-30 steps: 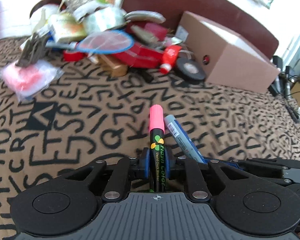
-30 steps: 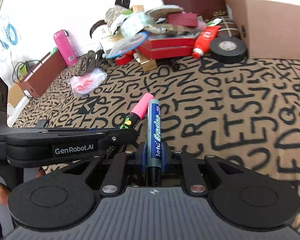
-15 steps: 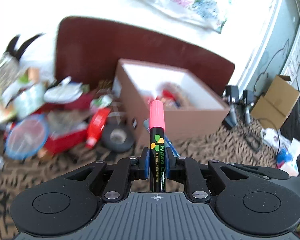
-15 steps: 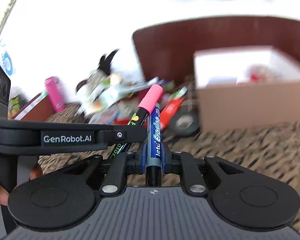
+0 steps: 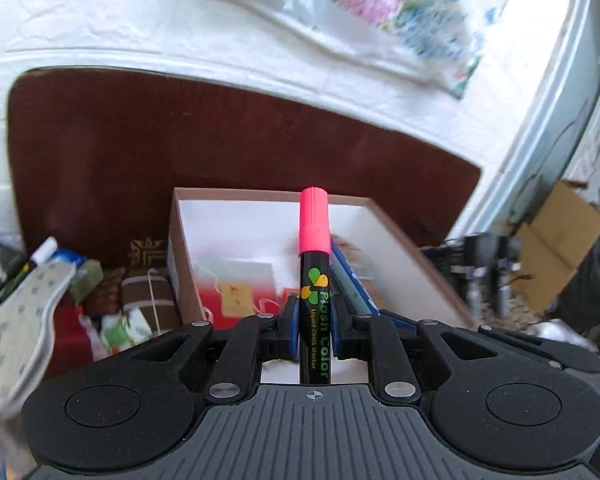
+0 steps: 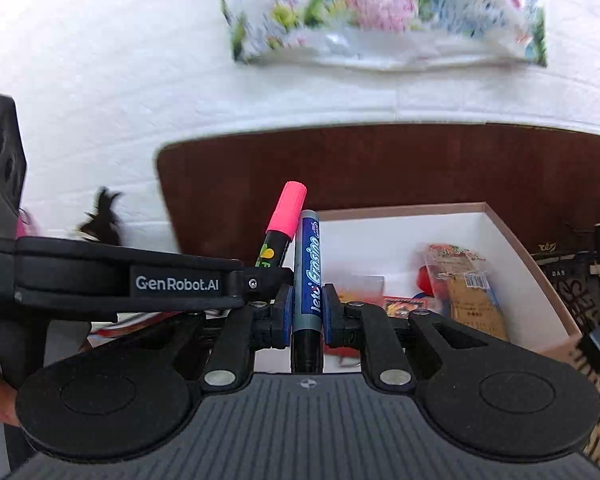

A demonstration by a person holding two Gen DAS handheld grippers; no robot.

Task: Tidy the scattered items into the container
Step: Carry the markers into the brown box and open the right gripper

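Observation:
My left gripper (image 5: 315, 320) is shut on a black chalk marker with a pink cap (image 5: 314, 240), held upright. My right gripper (image 6: 307, 312) is shut on a blue and grey marker (image 6: 307, 264). The two grippers are side by side, and each marker shows in the other view: the blue marker (image 5: 350, 280) just right of the pink one, the pink-capped marker (image 6: 286, 216) just left of the blue one. Both are held over the near part of an open cardboard box with white inner walls (image 5: 404, 248) (image 6: 516, 248), which holds packets and small items.
A pile of scattered items (image 5: 60, 292) lies left of the box against a dark brown headboard (image 5: 180, 140). A floral bag (image 6: 380, 12) hangs on the white wall. Cardboard and cables (image 5: 548, 256) are on the right.
Both grippers, still holding their markers, have risen from the patterned bedspread and moved forward to the box. The box is now directly below and in front, its inside visible.

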